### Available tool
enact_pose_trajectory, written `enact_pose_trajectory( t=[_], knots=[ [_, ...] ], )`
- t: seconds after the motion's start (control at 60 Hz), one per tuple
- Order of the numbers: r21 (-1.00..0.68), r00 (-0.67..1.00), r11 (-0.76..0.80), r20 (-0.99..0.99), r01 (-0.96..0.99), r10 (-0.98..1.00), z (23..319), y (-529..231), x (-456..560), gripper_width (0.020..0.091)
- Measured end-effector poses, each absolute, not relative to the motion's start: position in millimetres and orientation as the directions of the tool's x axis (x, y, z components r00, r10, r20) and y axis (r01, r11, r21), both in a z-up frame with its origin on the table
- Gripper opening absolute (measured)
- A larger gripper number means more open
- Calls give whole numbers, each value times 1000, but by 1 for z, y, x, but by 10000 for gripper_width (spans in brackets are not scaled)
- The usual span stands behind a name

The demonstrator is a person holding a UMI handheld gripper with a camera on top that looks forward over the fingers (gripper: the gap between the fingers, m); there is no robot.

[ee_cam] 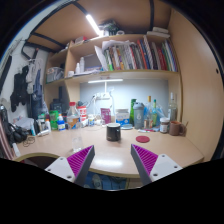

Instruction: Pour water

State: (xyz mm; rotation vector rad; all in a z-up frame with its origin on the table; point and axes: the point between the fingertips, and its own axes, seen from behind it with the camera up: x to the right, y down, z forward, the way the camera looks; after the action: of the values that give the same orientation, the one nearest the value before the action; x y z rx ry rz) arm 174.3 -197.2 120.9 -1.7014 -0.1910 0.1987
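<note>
A dark cup [113, 132] stands near the middle of the beige desk [110, 158], well beyond my fingers. A small round red coaster or lid [142, 138] lies flat to its right. My gripper [112, 162] hovers above the desk's front edge, open, with nothing between its magenta pads [80, 160]. A tall clear bottle [171, 109] stands at the back right among the clutter. Which vessel holds the water I cannot tell.
Bottles, boxes and jars [72, 117] crowd the back of the desk. Above it, shelves [120, 72] hold books and a lamp strip. Dark gear hangs on the left wall [14, 105]. A small cup [164, 125] sits at the right back.
</note>
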Motion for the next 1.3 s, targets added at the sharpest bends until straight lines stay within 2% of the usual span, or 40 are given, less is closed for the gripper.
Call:
enact_pose_trajectory(
  t=[0.367,0.6,0.817,1.1,1.3],
  knots=[
    [-995,983,-101,-21,-2,185,142,-198,198,806],
    [-993,977,-113,-5,20,213,134,-195,182,813],
    [-990,926,-140,-29,26,375,104,-179,93,816],
    [-993,874,-114,-38,20,484,97,-117,-30,820],
    [-994,894,-93,12,60,448,96,-64,-64,811]
  ],
)
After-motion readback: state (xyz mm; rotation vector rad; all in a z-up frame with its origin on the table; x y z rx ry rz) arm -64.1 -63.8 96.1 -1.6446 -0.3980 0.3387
